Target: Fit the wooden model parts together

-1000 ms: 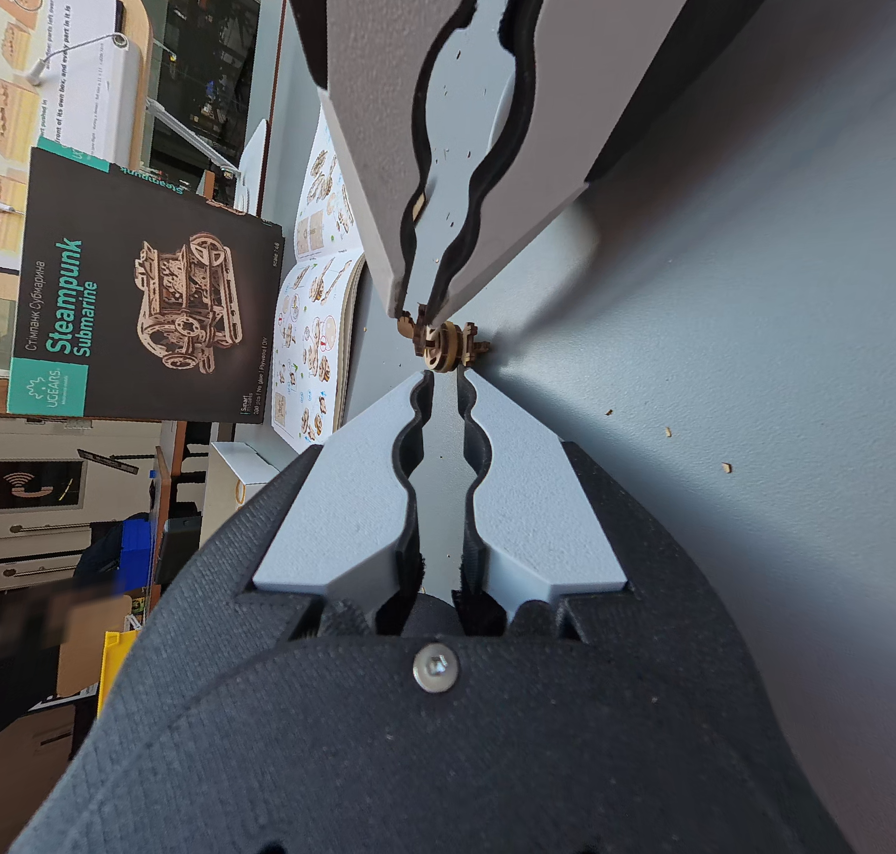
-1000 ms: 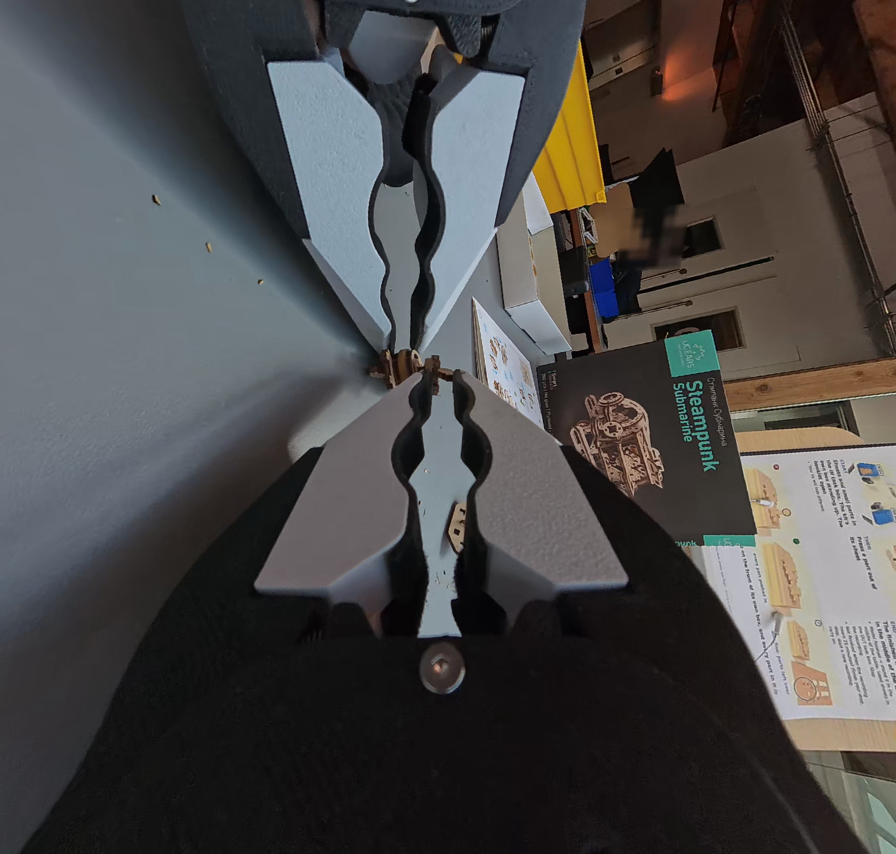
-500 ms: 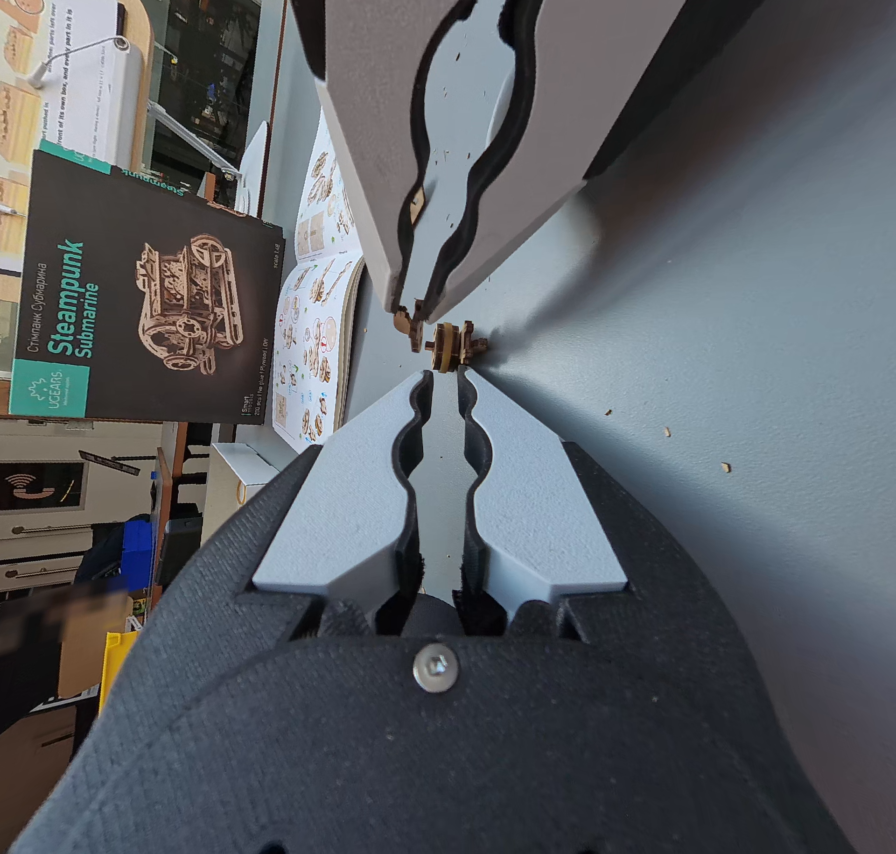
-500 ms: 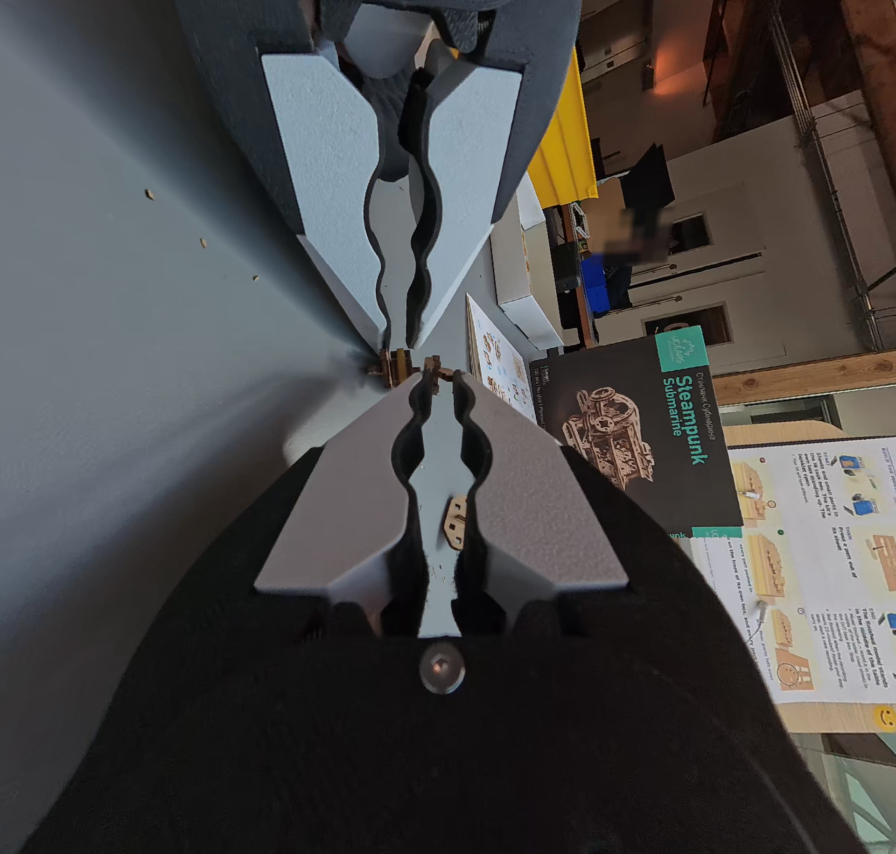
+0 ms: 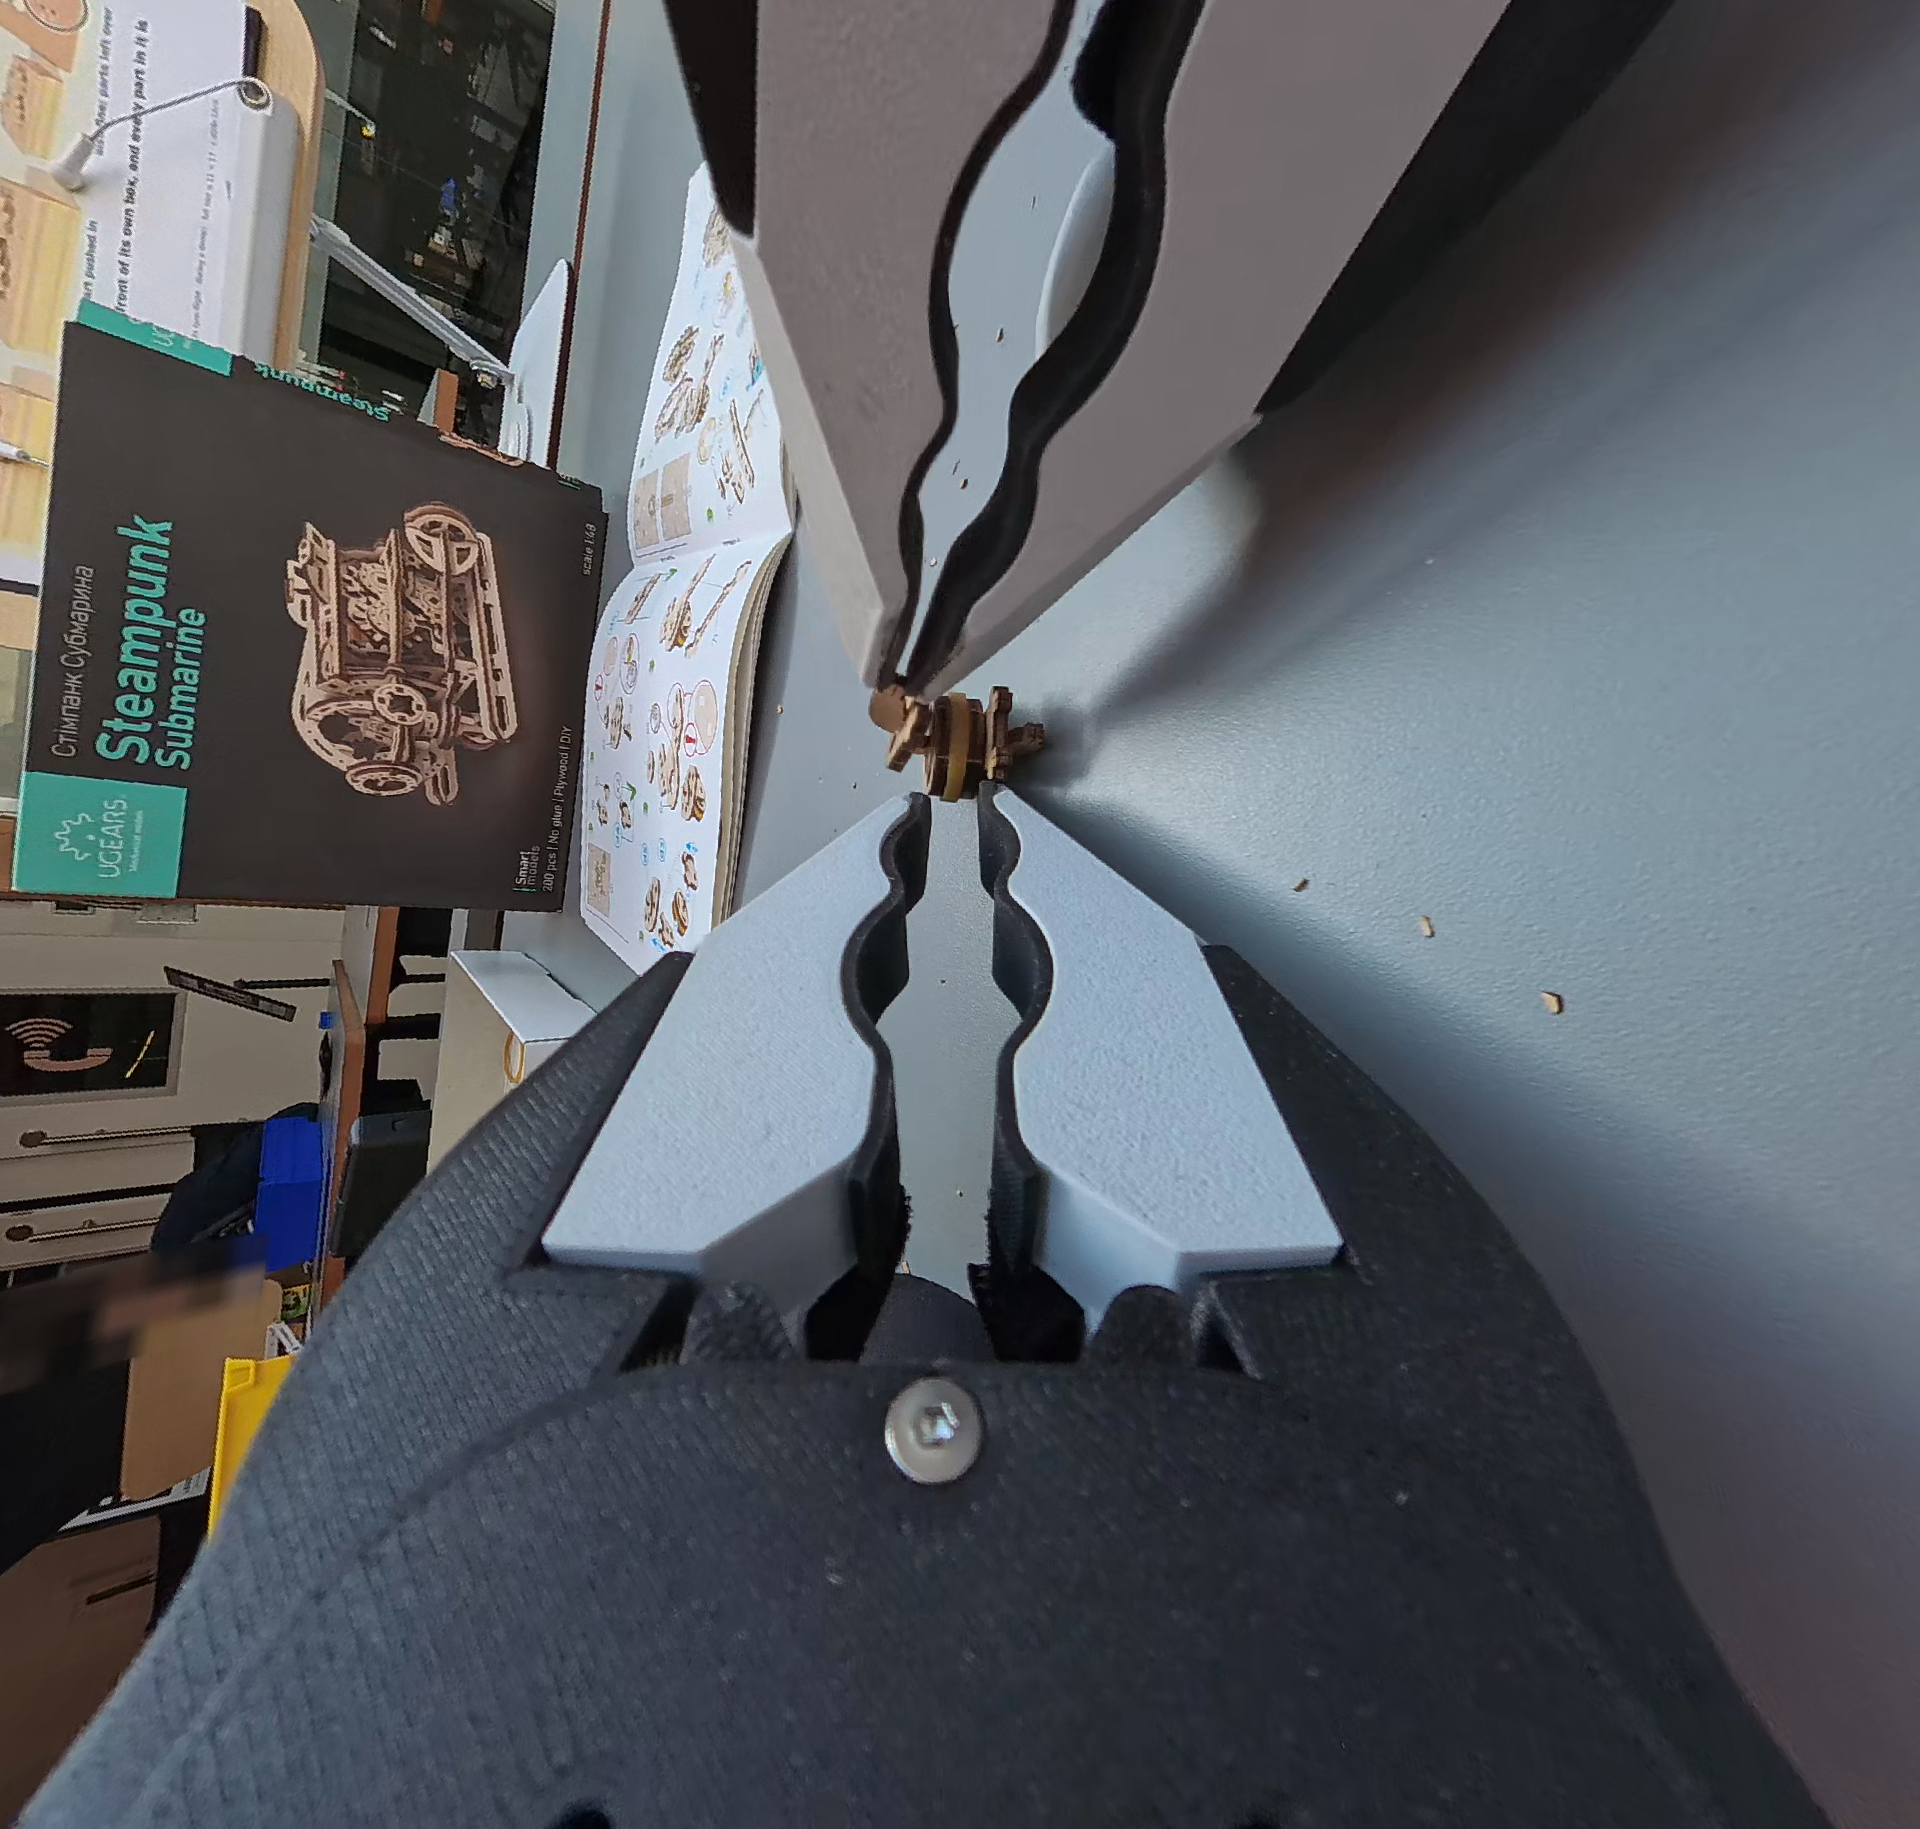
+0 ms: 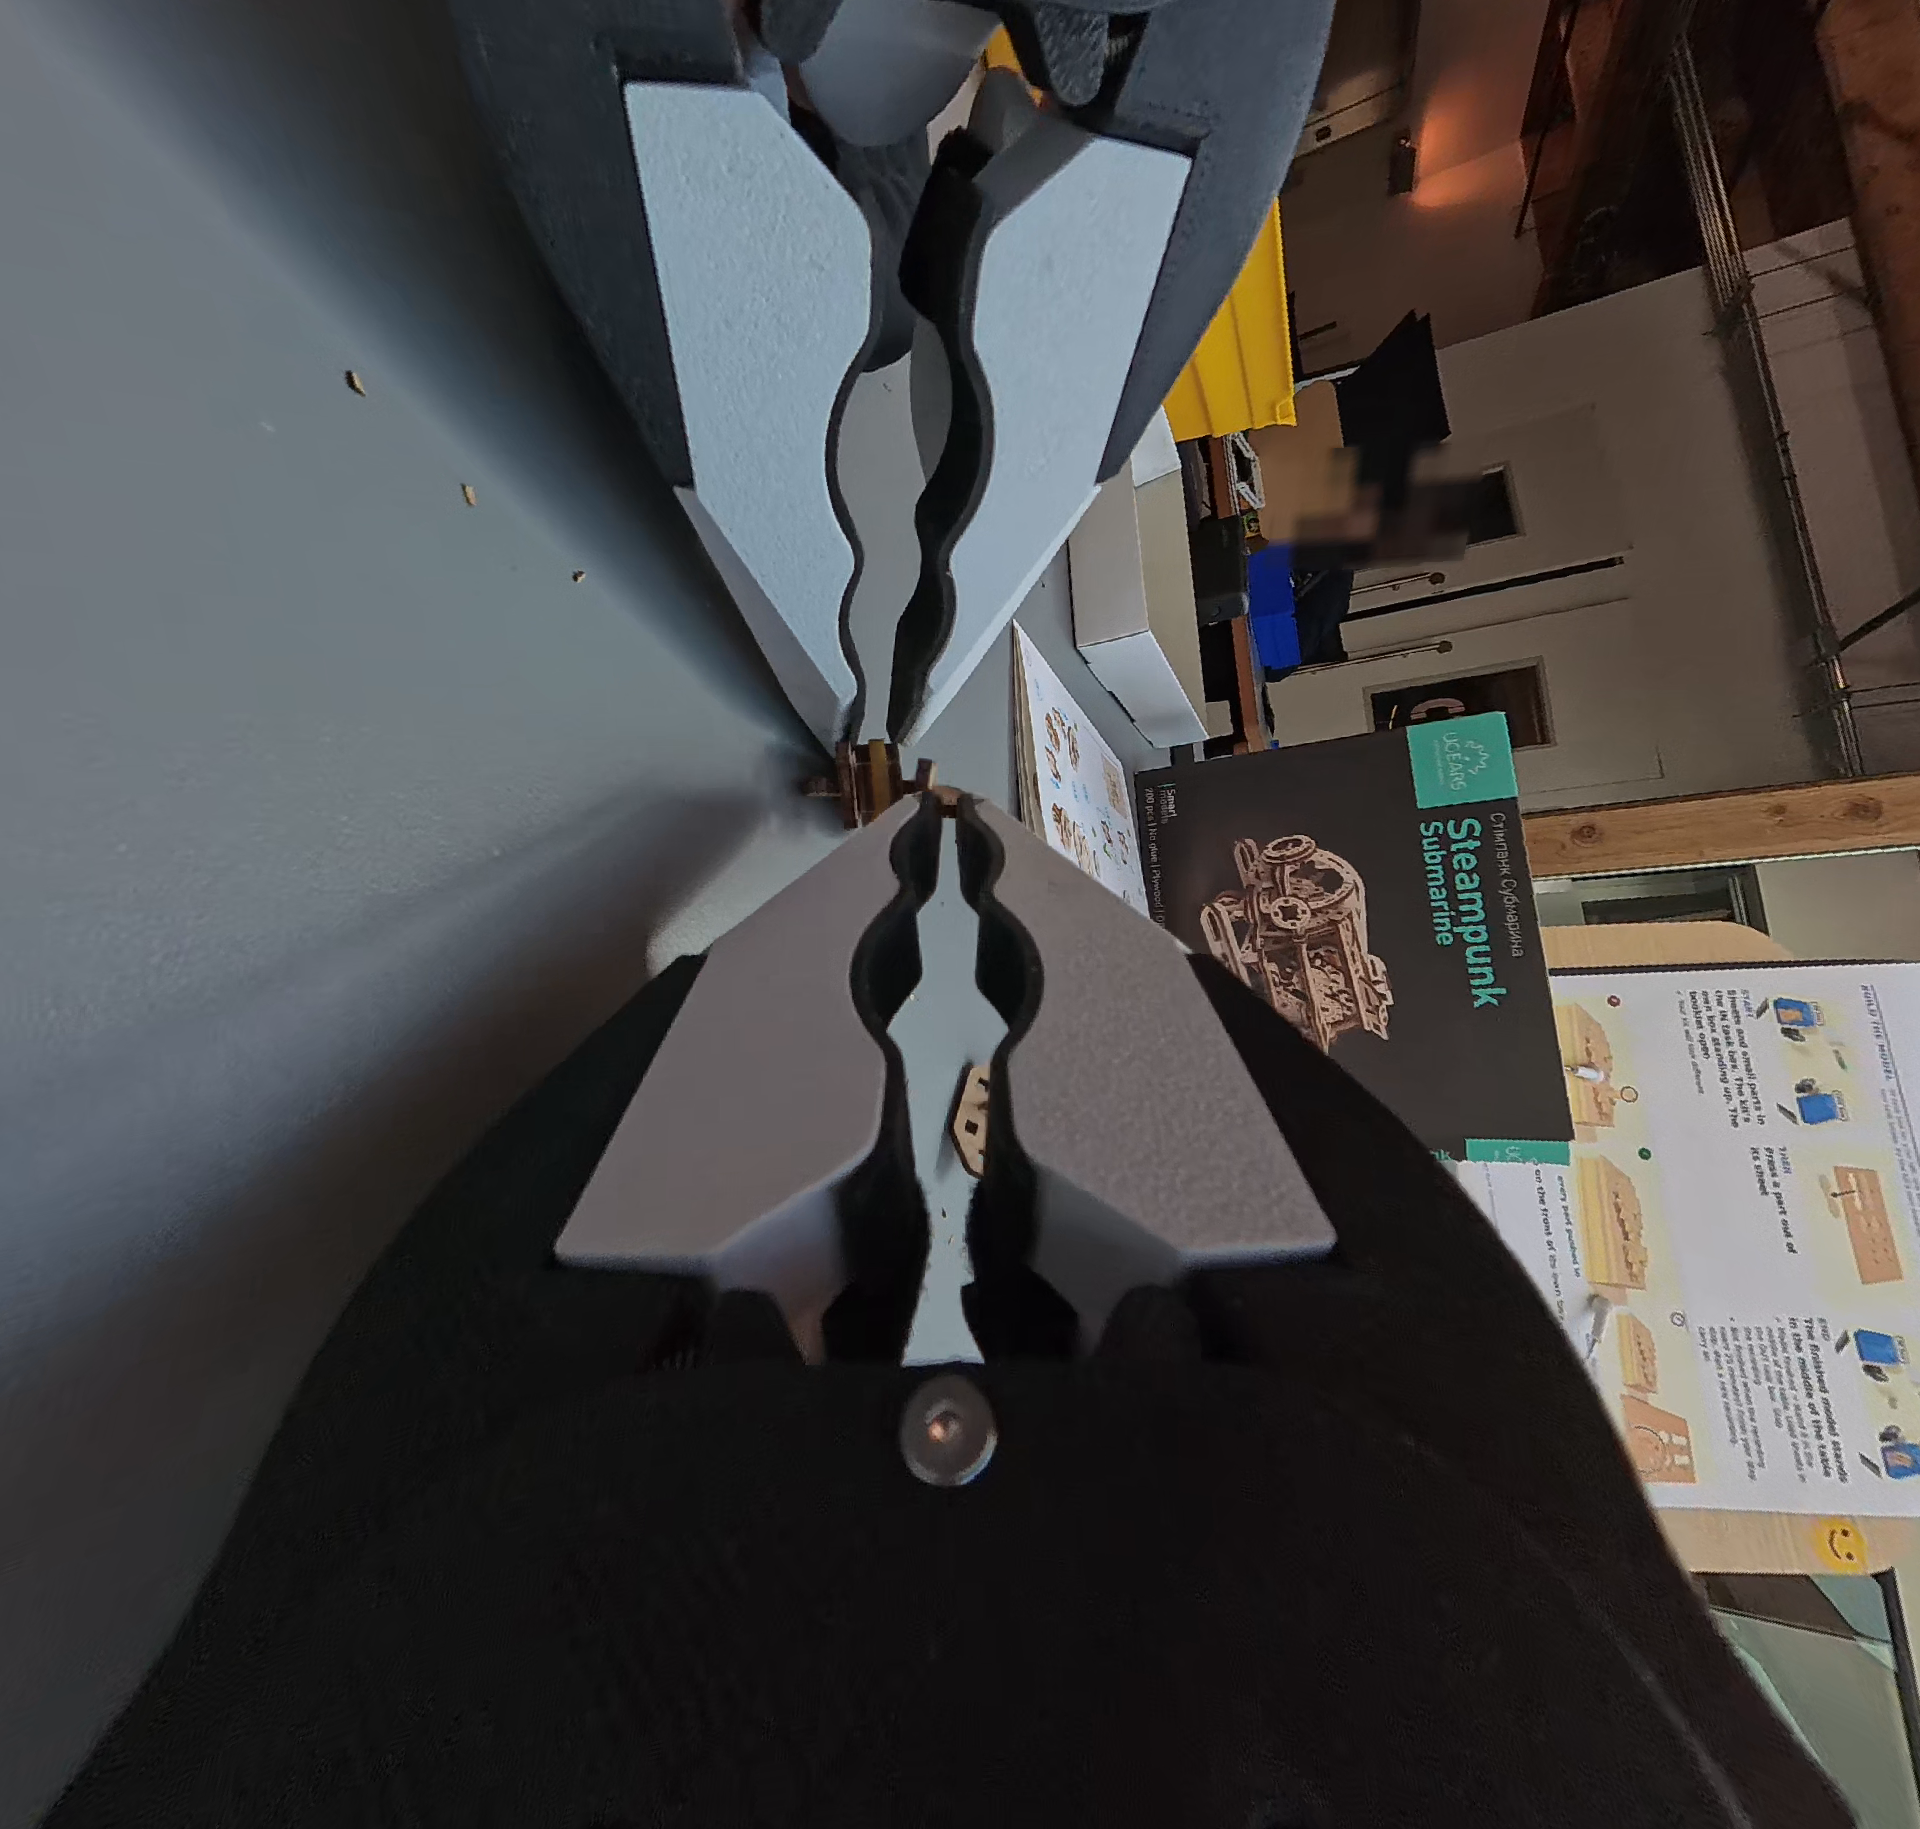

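two grippers met tip to tip over the grey desk [image 5: 1558,636]. the left gripper [image 5: 951,805] had its jaws drawn narrow, pinching a wooden disc assembly [image 5: 961,735] right at its fingertips. the right gripper [image 6: 940,811], also nearly closed, gripped one small wooden piece [image 6: 948,794] at its tips, touching the assembly's side. one loose wooden part [image 6: 971,1119] lay on the desk under the right gripper's fingers. three wood crumbs [image 5: 1425,927] were scattered nearby. one open instruction booklet [image 5: 675,719] and one dark kit box [image 5: 301,626] sat toward the desk's far edge.
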{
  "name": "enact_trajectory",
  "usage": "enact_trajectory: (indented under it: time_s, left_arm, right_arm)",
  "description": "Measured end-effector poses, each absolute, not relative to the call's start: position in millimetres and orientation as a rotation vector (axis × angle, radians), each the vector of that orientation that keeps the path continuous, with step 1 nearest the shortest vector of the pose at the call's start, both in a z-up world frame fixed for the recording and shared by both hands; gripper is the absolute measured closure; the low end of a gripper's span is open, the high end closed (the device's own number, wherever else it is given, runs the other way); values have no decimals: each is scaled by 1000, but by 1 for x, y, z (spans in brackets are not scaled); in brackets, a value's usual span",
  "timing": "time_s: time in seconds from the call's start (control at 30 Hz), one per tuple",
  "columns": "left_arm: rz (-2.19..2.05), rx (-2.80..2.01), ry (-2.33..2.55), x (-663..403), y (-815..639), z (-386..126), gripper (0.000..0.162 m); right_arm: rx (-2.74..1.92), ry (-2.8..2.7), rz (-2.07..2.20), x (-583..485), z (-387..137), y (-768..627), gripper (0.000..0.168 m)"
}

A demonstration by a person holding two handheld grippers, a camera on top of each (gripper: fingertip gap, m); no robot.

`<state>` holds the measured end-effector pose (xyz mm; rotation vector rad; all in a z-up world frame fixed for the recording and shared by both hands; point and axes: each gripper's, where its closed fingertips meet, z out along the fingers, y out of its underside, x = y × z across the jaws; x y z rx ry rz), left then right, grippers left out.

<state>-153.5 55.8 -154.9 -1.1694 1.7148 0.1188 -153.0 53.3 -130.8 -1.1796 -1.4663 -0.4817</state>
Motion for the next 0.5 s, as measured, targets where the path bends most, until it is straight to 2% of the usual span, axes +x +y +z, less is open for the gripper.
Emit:
enact_trajectory:
  time_s: [0.33,0.5]
  left_arm:
    - [119,-1172,1711,-154,56,-155,154]
    - [111,-1176,1697,-154,57,-153,149]
  right_arm:
    - [-1180,-1471,-482,-153,-132,53,166]
    - [-1174,-1478,-480,-154,-132,53,166]
